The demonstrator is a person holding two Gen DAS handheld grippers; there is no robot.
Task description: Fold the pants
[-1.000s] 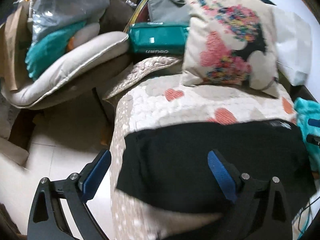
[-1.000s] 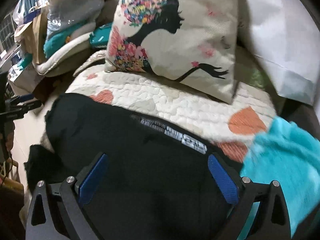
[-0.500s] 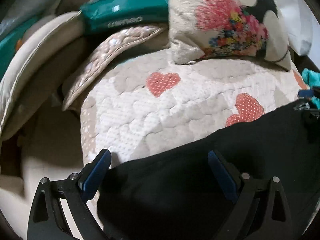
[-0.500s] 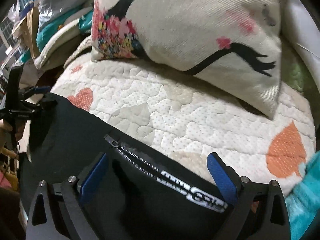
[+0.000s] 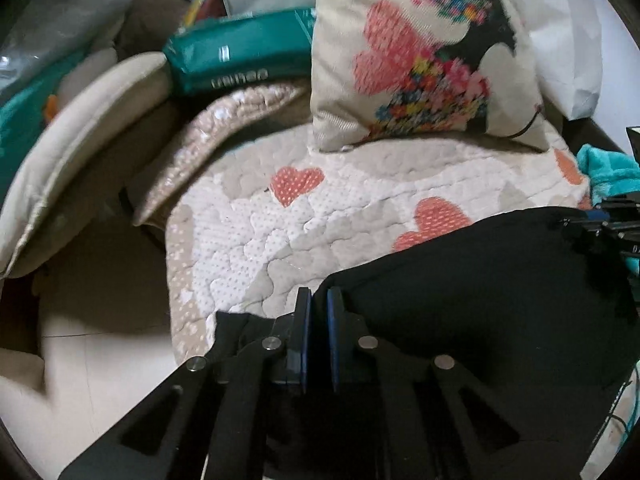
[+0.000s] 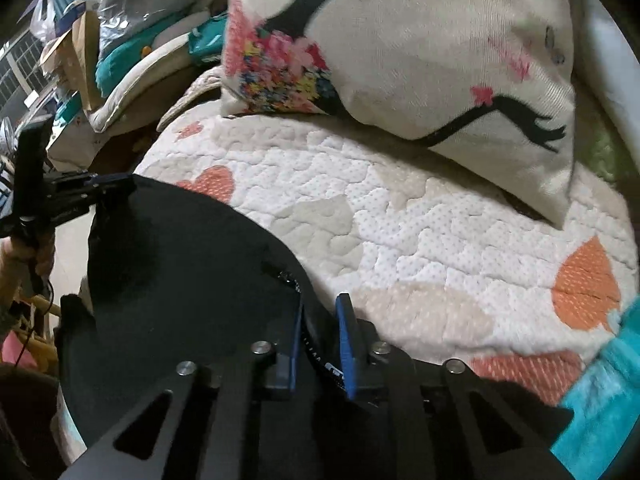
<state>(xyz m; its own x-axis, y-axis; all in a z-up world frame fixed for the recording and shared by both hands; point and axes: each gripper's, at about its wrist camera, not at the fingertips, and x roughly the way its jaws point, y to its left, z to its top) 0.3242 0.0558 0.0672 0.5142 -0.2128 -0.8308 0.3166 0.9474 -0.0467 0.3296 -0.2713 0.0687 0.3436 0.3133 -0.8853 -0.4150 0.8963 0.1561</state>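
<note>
Black pants [image 5: 480, 300] lie across the front of a white quilted seat cover with orange hearts [image 5: 260, 248]. My left gripper [image 5: 318, 300] is at their left corner, its blue pads closing tight with the cloth edge pinched between them. In the right wrist view the pants [image 6: 180, 280] spread to the left. My right gripper [image 6: 320, 312] is closing on the waistband by the zipper and white label, and the fabric is bunched between its pads. Each gripper shows in the other's view: the right gripper [image 5: 600, 218] at the pants' far right, the left gripper [image 6: 116, 186] at their far left.
A floral cushion [image 5: 420, 60] leans at the back of the seat. A teal blanket [image 6: 600, 392] lies at the right end. A green package [image 5: 240, 60], a beige pad [image 5: 80, 140] and bags pile up on the left, above pale floor [image 5: 100, 340]. A hand [image 6: 16, 256] holds the left gripper's handle.
Both grippers came down onto the pants with jaws wide apart, then closed. The left now pinches the left corner and the right pinches the waistband.
</note>
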